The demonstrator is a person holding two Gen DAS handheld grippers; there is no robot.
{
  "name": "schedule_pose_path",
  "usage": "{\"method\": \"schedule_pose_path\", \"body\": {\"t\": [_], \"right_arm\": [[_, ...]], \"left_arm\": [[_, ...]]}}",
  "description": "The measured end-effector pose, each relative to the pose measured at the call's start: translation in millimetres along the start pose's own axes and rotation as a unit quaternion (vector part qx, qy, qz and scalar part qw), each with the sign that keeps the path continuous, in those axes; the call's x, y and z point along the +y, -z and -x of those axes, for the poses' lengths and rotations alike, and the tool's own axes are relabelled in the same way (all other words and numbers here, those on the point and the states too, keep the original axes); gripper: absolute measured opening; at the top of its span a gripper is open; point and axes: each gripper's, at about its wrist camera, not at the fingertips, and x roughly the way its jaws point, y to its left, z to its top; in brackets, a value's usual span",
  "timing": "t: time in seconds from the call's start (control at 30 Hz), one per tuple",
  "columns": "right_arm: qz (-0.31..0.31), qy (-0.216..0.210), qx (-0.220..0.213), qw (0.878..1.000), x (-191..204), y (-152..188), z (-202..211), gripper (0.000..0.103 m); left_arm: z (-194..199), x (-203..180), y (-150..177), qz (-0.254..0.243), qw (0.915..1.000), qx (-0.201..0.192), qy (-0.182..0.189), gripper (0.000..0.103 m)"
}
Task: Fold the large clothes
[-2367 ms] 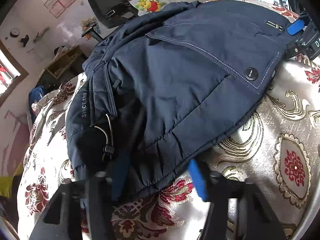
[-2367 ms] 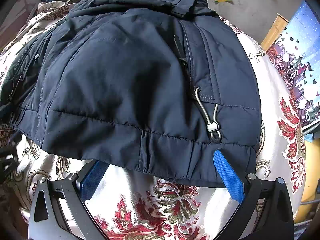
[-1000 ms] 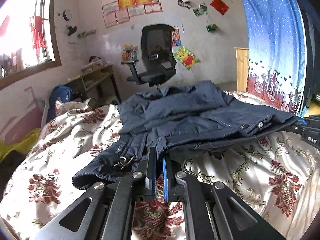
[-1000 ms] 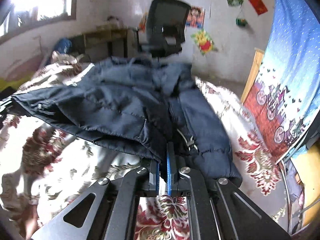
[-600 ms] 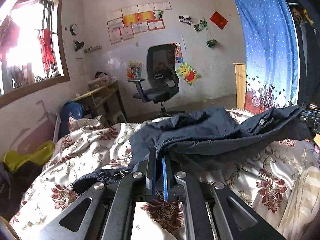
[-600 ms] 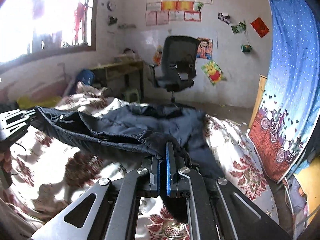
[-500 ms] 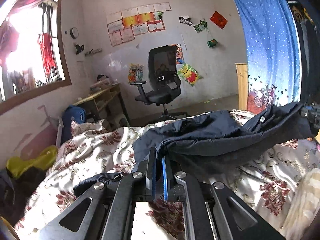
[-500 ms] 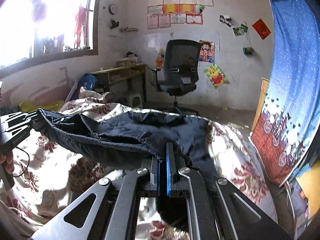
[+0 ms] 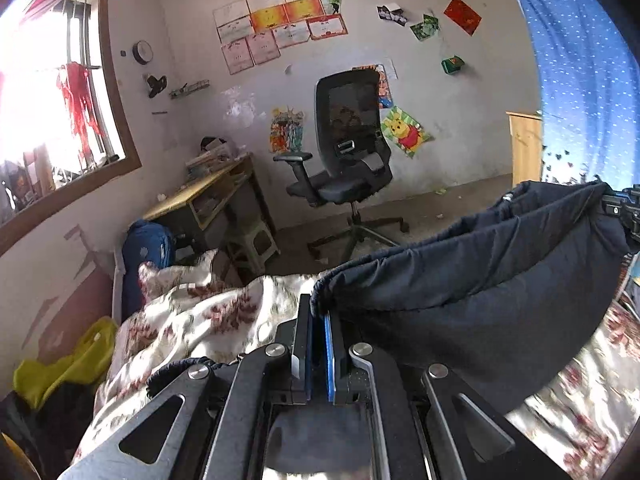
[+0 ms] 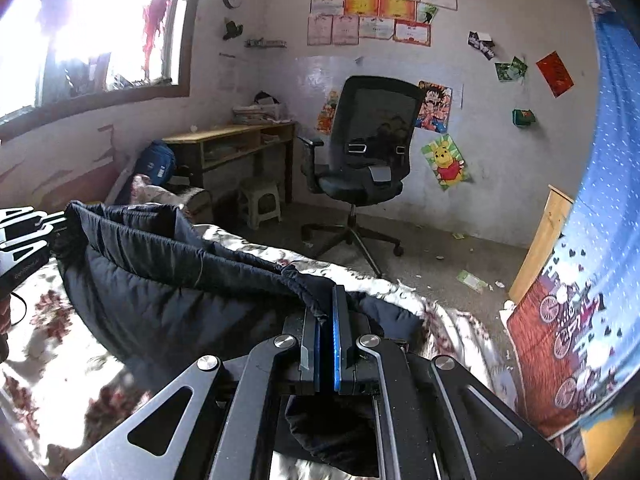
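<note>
A dark navy padded jacket [image 9: 480, 304] hangs stretched in the air between my two grippers, above a bed with a floral cream cover [image 9: 192, 320]. My left gripper [image 9: 318, 312] is shut on the jacket's gathered hem at one corner. My right gripper [image 10: 326, 308] is shut on the hem at the other corner, and the jacket [image 10: 168, 288] sags leftward from it. In the left wrist view the right gripper [image 9: 624, 204] shows at the far right edge. In the right wrist view the left gripper [image 10: 24, 236] shows at the far left. Part of the jacket droops below the jaws, hidden.
A black office chair [image 10: 368, 152] stands on the floor beyond the bed. A wooden desk [image 10: 232, 140] with a small stool [image 10: 260, 200] and a blue backpack [image 10: 158, 162] sit by the window wall. A blue curtain [image 10: 592, 240] hangs at the right.
Both grippers have risen and pulled back with the jacket's hem in them. The jacket has come up off the bed and now hangs between them; the view has tilted up toward the room.
</note>
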Motion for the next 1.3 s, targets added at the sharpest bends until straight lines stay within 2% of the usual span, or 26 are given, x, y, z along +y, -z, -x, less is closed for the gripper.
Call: {"method": "schedule_pose_path", "body": {"t": [0.13,0.33,0.47,0.57,0.67,0.73,0.8,0.83,0.87,0.9,0.93,0.97,1.0,1.03,1.07,1.2,1.27,1.3], "right_arm": [[0.027,0.019,0.007,0.999,3.0,-27.5,-57.9,0.003],[0.032,0.041,0.024,0.998,8.3,-42.9,-150.7,0.004],[0.023,0.060,0.036,0.997,11.6,-35.2,-204.2,0.004],[0.028,0.071,0.052,0.996,18.0,-21.2,-239.3,0.004],[0.009,0.063,0.068,0.996,18.1,-10.2,-263.1,0.004],[-0.001,0.053,0.074,0.996,17.5,-2.6,-271.1,0.004],[-0.005,0.041,0.076,0.996,15.4,3.4,-276.8,0.006],[-0.006,0.037,0.075,0.996,15.2,5.5,-277.7,0.008],[-0.006,0.035,0.074,0.997,13.1,7.4,-278.6,0.010],[-0.008,0.034,0.070,0.997,11.6,7.9,-278.8,0.011],[-0.011,0.034,0.065,0.997,9.0,7.7,-278.1,0.018],[-0.019,0.029,0.057,0.998,5.0,7.9,-274.5,0.032],[-0.027,0.025,0.048,0.998,0.4,9.0,-269.5,0.042],[-0.037,0.022,0.035,0.998,-2.0,8.8,-262.3,0.060],[-0.045,0.019,0.025,0.999,-4.6,9.3,-254.2,0.068],[-0.059,0.001,0.007,0.998,-7.3,16.1,-221.9,0.072],[-0.069,-0.019,0.010,0.997,-9.7,23.9,-208.3,0.087],[-0.073,-0.033,0.012,0.997,-10.3,29.1,-200.7,0.089]], "left_arm": [[-60.4,-0.1,-6.5,0.009,0.9996,-0.024,-0.014,0.005],[-150.7,-5.0,-13.2,0.021,0.9996,-0.011,-0.017,0.005],[-196.6,-16.8,-3.4,0.015,0.9996,-0.002,-0.025,0.005],[-229.5,-20.7,6.4,0.035,0.9990,0.024,-0.017,0.005],[-254.8,-21.5,17.6,0.058,0.9970,0.052,0.002,0.005],[-262.3,-21.1,24.2,0.065,0.9958,0.065,0.008,0.009],[-267.5,-17.4,30.0,0.079,0.9940,0.070,0.030,0.011],[-267.7,-15.3,32.0,0.085,0.9936,0.068,0.033,0.014],[-267.5,-12.8,32.6,0.090,0.9932,0.065,0.036,0.022],[-266.8,-10.4,33.0,0.095,0.9928,0.062,0.039,0.038],[-263.4,-7.3,32.6,0.101,0.9926,0.054,0.039,0.050],[-258.2,-4.1,32.3,0.109,0.9925,0.043,0.034,0.074],[-253.3,-1.9,32.1,0.116,0.9924,0.031,0.028,0.086],[-247.4,0.1,31.4,0.122,0.9920,0.018,0.027,0.087],[-246.0,1.6,28.9,0.124,0.9917,0.013,0.032,0.087],[-231.3,-1.7,27.2,0.112,0.9921,0.019,0.054,0.092],[-218.7,-5.3,30.5,0.104,0.9920,0.015,0.069,0.098],[-211.2,-8.2,33.7,0.099,0.9920,0.011,0.078,0.101]]}}
